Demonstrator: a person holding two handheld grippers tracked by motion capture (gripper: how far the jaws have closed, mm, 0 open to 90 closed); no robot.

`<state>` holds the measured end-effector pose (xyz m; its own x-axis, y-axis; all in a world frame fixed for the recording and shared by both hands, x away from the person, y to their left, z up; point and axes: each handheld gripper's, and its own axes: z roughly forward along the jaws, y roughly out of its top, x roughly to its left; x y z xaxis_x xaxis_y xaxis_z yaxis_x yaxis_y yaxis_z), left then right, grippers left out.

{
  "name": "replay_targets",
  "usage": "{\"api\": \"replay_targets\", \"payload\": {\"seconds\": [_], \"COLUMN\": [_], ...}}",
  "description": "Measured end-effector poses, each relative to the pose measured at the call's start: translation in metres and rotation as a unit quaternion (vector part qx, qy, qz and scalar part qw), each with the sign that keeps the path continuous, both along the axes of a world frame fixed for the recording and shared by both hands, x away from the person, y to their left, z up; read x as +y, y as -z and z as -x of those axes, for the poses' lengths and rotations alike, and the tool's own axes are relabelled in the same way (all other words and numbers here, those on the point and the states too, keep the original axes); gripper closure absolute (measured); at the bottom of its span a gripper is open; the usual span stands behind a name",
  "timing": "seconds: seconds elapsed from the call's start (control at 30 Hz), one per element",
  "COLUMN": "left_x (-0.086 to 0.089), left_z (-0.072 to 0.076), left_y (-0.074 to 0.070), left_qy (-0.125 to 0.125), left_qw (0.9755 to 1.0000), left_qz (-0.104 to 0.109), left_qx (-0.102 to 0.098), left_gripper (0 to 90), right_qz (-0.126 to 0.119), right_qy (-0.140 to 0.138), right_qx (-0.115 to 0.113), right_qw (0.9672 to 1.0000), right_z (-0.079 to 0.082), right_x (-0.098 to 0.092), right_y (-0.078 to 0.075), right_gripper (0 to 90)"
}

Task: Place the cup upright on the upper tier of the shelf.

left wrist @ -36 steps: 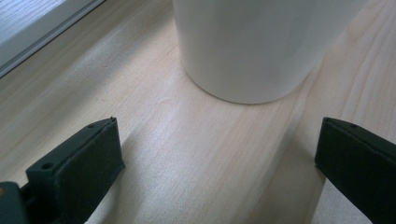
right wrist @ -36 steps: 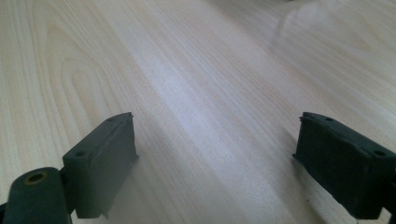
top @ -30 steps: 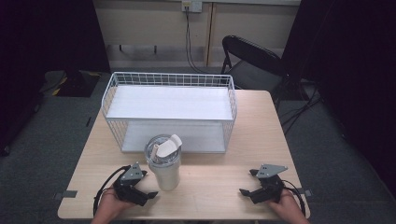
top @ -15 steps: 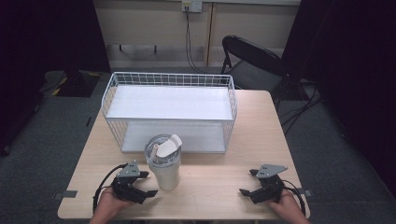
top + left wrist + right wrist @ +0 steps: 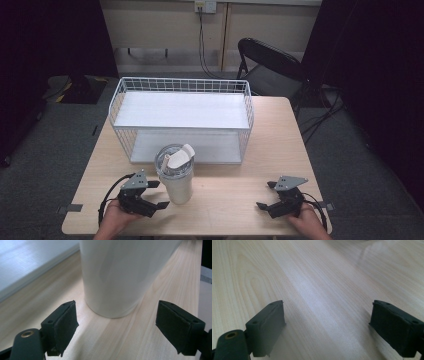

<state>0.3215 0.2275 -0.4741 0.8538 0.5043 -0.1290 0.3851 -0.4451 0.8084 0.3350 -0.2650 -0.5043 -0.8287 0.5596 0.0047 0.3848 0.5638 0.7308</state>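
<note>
A lab-like recording room: dark curtains at both sides, grey carpet floor [image 5: 45,150], a black folding chair [image 5: 272,65] and a far wall socket [image 5: 205,6].

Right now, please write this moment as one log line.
left gripper: open, at tumbler | right gripper: open, over table

My pale wooden desk [image 5: 250,200] stands on grey carpet [image 5: 65,145]; beyond it a black folding chair [image 5: 270,65], beige wall panels [image 5: 160,25], dark curtains [image 5: 55,35].

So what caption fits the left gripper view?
Open left tongs face the white cup's base on the wooden table.
</note>
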Motion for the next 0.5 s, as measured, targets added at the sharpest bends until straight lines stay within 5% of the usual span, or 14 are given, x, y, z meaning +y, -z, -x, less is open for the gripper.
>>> {"api": "replay_targets", "payload": {"seconds": [0.5], "left_x": [-0.0073], "left_z": [-0.0020], "left_y": [-0.0095], "left_qy": [-0.002], "left_qw": [0.9986], "left_qz": [0.052], "left_qx": [-0.011], "left_gripper": [15.8], "right_qz": [0.000], "right_qy": [0.000], "right_qx": [0.000], "right_qw": [1.0000], "right_z": [0.0000], "right_x": [0.0000], "right_y": [0.0000], "right_gripper": [11.7]}}
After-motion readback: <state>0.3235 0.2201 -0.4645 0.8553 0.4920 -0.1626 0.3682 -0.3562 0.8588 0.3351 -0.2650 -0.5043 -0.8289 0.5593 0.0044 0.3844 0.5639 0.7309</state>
